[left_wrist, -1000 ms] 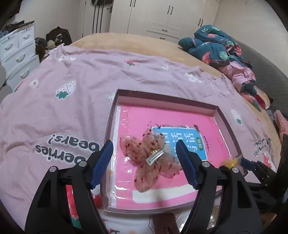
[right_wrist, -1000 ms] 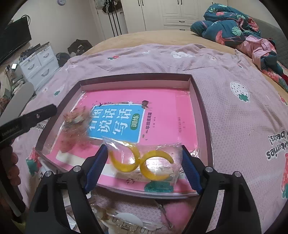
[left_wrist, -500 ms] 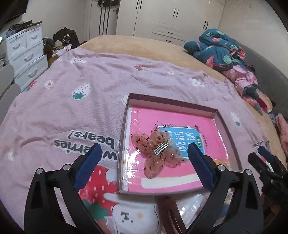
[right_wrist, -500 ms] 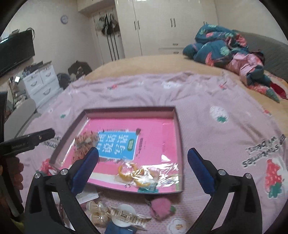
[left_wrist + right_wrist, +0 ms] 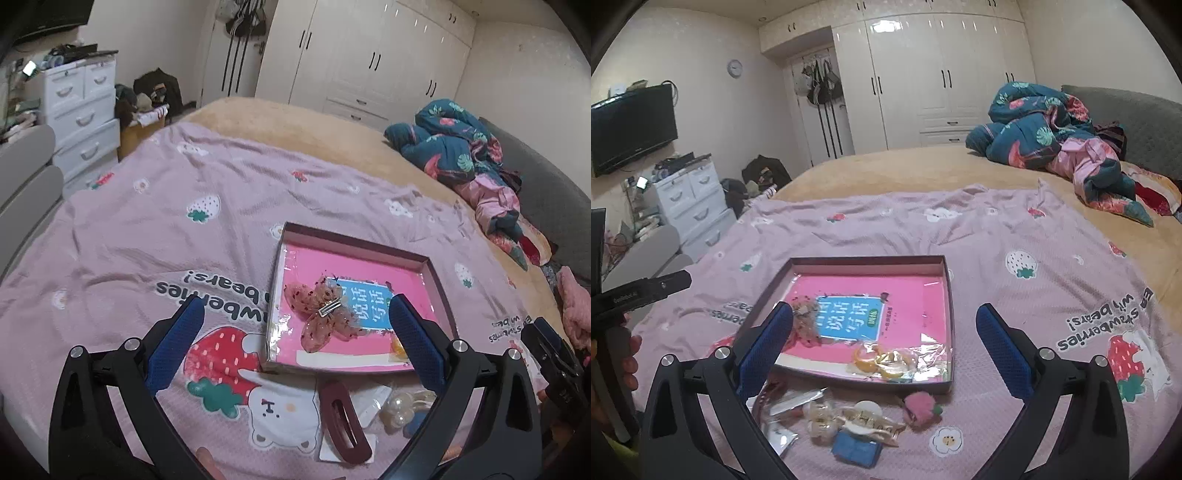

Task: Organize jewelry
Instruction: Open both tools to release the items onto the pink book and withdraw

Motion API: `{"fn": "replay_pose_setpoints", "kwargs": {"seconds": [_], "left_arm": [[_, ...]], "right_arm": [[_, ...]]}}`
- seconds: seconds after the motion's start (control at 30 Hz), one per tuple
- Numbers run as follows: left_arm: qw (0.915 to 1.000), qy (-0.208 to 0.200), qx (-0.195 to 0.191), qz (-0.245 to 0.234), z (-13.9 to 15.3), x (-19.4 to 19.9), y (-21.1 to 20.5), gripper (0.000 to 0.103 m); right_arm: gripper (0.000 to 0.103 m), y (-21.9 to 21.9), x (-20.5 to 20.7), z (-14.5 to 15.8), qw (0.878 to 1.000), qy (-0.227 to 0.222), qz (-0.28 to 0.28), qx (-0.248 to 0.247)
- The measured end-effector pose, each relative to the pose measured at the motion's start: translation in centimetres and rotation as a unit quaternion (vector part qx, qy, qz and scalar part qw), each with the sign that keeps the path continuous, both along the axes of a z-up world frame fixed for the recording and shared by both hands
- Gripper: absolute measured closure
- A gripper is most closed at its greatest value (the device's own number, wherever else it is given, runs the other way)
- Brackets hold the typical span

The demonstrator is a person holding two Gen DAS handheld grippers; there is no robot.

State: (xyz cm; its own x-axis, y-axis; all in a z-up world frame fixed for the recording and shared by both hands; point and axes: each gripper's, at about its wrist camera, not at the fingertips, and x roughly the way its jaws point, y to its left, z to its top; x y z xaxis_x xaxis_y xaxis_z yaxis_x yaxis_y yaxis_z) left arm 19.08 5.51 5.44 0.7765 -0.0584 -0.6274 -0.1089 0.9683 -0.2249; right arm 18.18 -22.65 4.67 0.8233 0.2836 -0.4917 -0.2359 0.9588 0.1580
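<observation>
Jewelry lies partly in a shallow box and partly loose on the pink blanket in front of it. Inside the box, on a pink book, a sheer butterfly clip sits at the left and a bag of yellow hoops at the near right corner. Just outside the near wall lie a maroon claw clip, a pearl piece, a pink pompom, a blue pad and other small packets. Left gripper hangs above the box's near-left corner, fingers spread wide, nothing between them. Right gripper hovers over the near edge, fingers likewise wide apart and empty.
</observation>
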Motion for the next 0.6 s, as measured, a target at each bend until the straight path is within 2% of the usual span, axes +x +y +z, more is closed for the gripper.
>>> {"fn": "replay_pose_setpoints", "kwargs": {"seconds": [0.27, 0.6], "left_arm": [[0.9996, -0.026, -0.007, -0.011, 1.7, -3.0, -0.8, 0.009], [0.9996, -0.022, -0.005, -0.02, 1.6, -6.0, -1.8, 0.009]], "right_arm": [[0.004, -0.9, -3.4, 2.1, 1.0, -0.027, 0.005, -0.001], [0.004, -1.5, -5.8, 2.6, 0.999, -0.035, 0.016, -0.003]]}}
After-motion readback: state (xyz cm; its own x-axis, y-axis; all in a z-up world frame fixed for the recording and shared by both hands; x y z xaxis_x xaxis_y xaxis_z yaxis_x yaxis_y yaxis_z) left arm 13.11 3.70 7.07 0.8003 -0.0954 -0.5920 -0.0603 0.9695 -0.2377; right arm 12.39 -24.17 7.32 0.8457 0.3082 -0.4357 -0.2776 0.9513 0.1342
